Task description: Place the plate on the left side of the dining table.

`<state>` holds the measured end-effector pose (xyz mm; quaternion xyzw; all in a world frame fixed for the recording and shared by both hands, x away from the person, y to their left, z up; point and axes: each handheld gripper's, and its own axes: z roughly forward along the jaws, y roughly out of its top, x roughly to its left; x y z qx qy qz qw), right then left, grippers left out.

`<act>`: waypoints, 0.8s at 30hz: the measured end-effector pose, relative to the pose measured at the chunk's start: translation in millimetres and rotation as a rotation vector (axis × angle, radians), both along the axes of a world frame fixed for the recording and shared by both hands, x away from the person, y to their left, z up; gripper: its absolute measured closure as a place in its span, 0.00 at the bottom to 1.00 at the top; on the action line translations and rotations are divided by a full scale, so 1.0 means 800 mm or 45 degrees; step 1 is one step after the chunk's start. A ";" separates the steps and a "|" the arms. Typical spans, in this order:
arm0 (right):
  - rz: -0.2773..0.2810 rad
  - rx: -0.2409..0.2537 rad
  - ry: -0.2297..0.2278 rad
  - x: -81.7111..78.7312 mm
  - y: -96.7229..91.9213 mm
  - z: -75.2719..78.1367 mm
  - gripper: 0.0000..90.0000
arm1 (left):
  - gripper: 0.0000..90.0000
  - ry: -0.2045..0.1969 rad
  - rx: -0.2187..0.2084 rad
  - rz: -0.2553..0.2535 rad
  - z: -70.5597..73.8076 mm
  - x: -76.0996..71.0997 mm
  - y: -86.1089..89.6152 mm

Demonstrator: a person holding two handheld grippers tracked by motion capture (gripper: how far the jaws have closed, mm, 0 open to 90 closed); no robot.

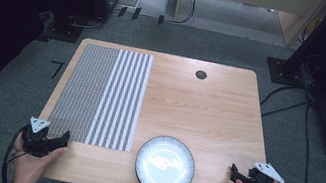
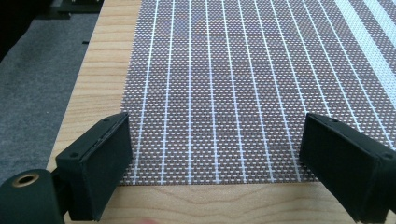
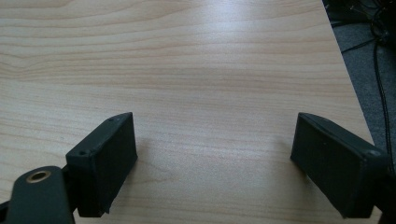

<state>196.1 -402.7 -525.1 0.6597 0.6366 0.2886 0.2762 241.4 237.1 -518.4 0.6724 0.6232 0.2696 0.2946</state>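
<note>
A woven placemat (image 1: 99, 93), grey with white stripes, lies on the left half of the wooden table (image 1: 199, 103). A round plate (image 1: 165, 165) with a dark rim sits near the front edge, in the middle. My left gripper (image 1: 63, 138) rests at the front left corner, just short of the mat's near edge. In the left gripper view its jaws stand wide over the placemat (image 2: 215, 93), nothing between them. My right gripper (image 1: 233, 171) is at the front right, pointing left toward the plate. Bare table (image 3: 210, 70) lies between its parted jaws.
A small dark round grommet (image 1: 201, 74) is set into the table near its far edge. Grey carpet (image 1: 293, 145) with loose cables surrounds the table, and dark equipment stands at both sides. Light wooden furniture (image 1: 248, 0) stands beyond the far edge.
</note>
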 end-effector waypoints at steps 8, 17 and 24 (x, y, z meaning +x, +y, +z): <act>-0.018 0.000 -0.001 0.002 0.001 0.000 0.15 | 0.10 0.009 0.008 -0.034 0.001 -0.001 0.003; -0.032 0.000 -0.003 0.003 0.002 0.000 0.17 | 0.10 0.023 0.010 -0.035 0.002 -0.002 0.004; -0.039 0.003 -0.016 0.002 0.001 0.001 0.24 | 0.10 0.030 0.011 -0.029 0.003 -0.002 0.004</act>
